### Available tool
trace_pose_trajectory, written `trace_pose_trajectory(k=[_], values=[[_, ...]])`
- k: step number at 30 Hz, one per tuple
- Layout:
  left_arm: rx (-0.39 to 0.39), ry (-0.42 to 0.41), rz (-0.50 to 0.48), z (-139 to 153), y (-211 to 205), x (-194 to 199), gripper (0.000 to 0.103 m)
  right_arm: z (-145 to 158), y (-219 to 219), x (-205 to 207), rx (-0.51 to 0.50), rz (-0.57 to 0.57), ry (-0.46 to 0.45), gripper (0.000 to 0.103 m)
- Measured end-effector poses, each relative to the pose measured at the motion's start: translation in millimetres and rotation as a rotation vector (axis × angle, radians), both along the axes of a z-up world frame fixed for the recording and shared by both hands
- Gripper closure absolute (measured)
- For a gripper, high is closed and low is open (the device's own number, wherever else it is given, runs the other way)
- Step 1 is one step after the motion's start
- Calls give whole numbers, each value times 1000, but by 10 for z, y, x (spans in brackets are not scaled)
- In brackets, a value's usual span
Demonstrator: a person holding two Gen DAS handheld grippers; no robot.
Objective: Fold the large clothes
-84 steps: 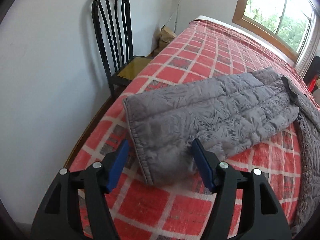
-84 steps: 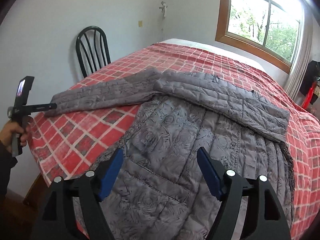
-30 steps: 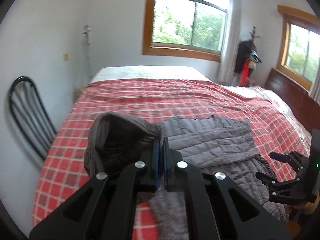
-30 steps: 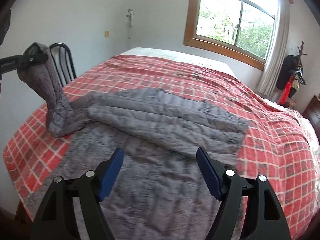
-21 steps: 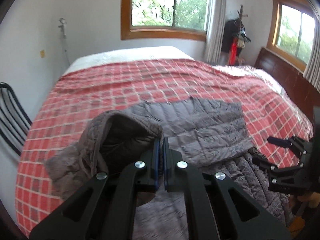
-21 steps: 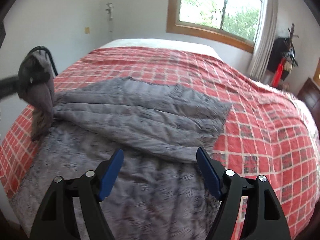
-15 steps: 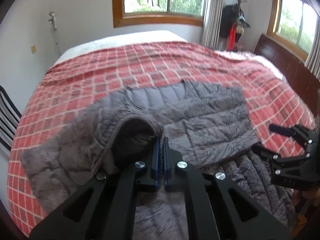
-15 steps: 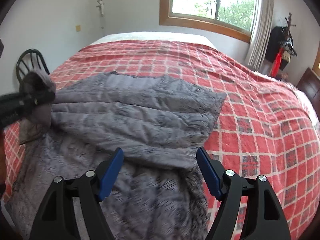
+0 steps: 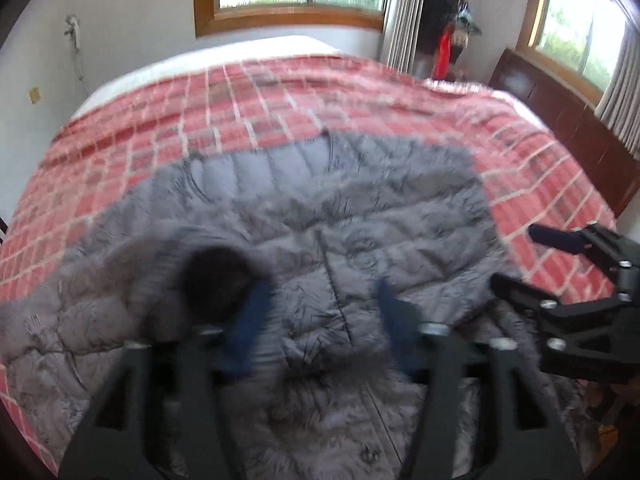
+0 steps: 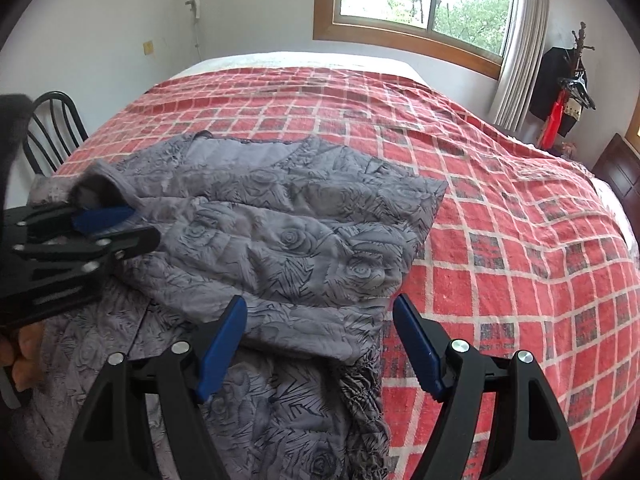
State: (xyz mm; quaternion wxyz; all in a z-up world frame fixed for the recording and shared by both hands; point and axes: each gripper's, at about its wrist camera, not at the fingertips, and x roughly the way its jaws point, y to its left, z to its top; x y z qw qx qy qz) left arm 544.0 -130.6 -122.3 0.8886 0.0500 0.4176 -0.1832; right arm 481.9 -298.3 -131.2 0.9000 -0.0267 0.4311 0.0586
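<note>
The grey quilted jacket (image 10: 280,240) lies on the red checked bedspread (image 10: 520,220), at the bed's near left corner, both sleeves folded across its body. Left gripper (image 9: 318,320): fingers released, above the jacket. Right gripper (image 10: 320,344): fingers spread, grasping nothing, above the jacket's right edge.

Bare red plaid bedspread (image 10: 520,240) right of the grey jacket (image 10: 280,240) (chair (image 10: 52,128) at the left edge).

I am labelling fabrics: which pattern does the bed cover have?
The bed cover is red plaid with white lines and small grey squares, clearest in the right wrist view.
</note>
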Motion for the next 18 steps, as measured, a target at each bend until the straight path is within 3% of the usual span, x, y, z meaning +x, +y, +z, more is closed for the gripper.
trace_pose_trajectory(k=[4,9,13,18], values=[[-24,-73,6,351,219,-205,29,130,123,3,65,37,14,28],[-22,-123,102,627,905,-361,22,272,495,67,147,148,34,28],[-9,-103,184,521,1450,-370,19,267,1030,246,157,268,58,28],[-27,-70,285,236,2042,-379,19,94,1468,528,206,318,95,30]])
